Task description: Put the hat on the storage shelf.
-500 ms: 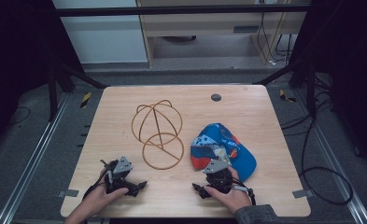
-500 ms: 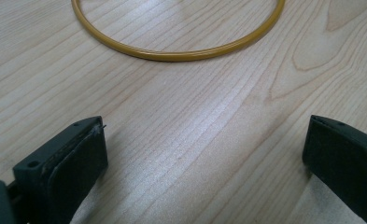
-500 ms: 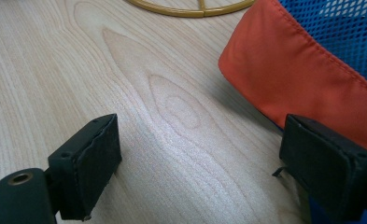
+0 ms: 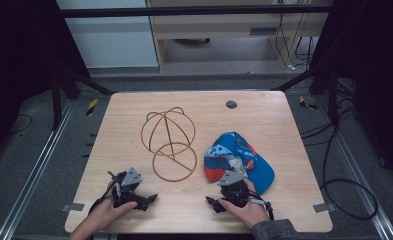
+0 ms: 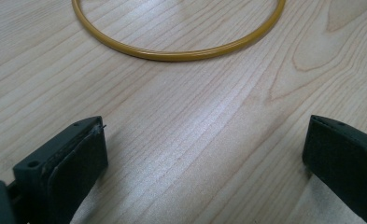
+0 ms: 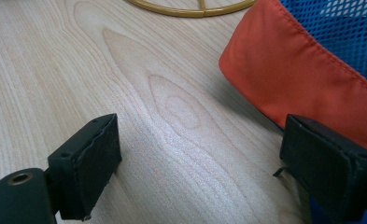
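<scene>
A blue cap with an orange band and a patterned front lies at the right of the wooden table. A gold wire frame, a dome joined to a flat ring, lies at the middle. My left gripper rests near the front edge, left of the ring. In the left gripper view my left gripper is open over bare wood, with the ring ahead. My right gripper sits at the cap's near edge. In the right gripper view my right gripper is open, and the cap's orange band lies just past its right jaw.
A small dark round disc sits near the table's far edge. Metal rails and cables run on the floor at both sides. A pale cabinet stands beyond the table.
</scene>
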